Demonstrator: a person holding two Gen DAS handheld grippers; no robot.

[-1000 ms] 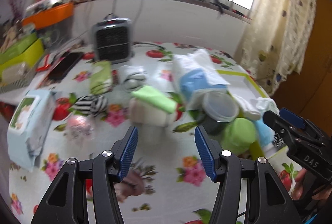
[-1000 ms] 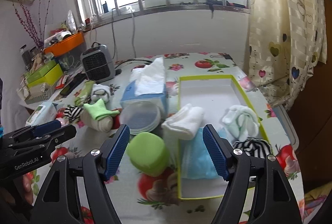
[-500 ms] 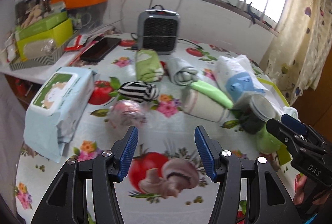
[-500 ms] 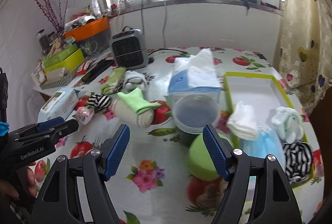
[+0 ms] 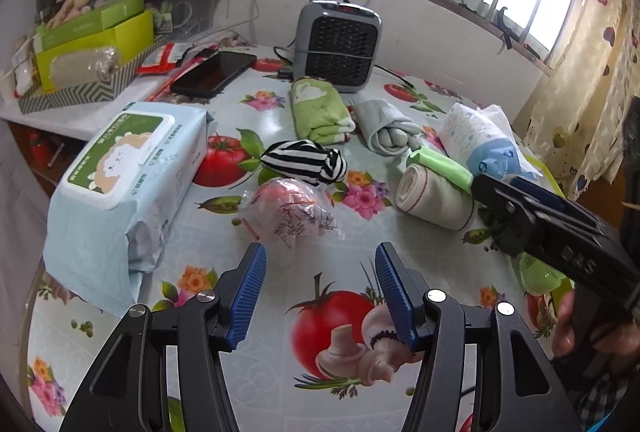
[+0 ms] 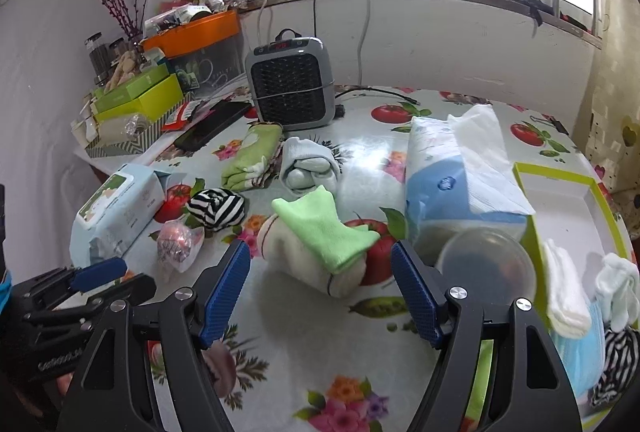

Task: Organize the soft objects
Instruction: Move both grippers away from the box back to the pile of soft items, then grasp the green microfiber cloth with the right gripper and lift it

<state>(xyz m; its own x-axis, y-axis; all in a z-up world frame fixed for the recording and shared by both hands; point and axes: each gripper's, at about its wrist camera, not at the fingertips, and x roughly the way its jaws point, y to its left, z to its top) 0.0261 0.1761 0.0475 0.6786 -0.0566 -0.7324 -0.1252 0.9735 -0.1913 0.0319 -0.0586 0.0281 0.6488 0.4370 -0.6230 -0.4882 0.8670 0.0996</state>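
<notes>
My left gripper (image 5: pixel 320 288) is open and empty, just short of a pink item in a clear bag (image 5: pixel 294 216). Beyond that lie a striped sock ball (image 5: pixel 306 162), a green towel roll (image 5: pixel 320 110) and a grey sock roll (image 5: pixel 386 128). My right gripper (image 6: pixel 320 288) is open and empty, with a cream roll draped in green cloth (image 6: pixel 320 244) just ahead of its fingertips. The yellow-rimmed tray (image 6: pixel 560 176) at the right holds white socks (image 6: pixel 566 296), pale socks (image 6: pixel 616 288) and a striped pair (image 6: pixel 620 356).
A wet-wipes pack (image 5: pixel 124 176) lies at the left, and a tissue pack (image 6: pixel 460 176) and a clear plastic tub (image 6: pixel 486 268) stand beside the tray. A grey heater (image 5: pixel 340 44), a phone (image 5: pixel 214 72) and stacked boxes (image 5: pixel 92 44) fill the back.
Both grippers have swung left across the table. The left one went from facing the cream roll to the pink bag. The right one went from the tray to the cream roll. Neither has changed its opening.
</notes>
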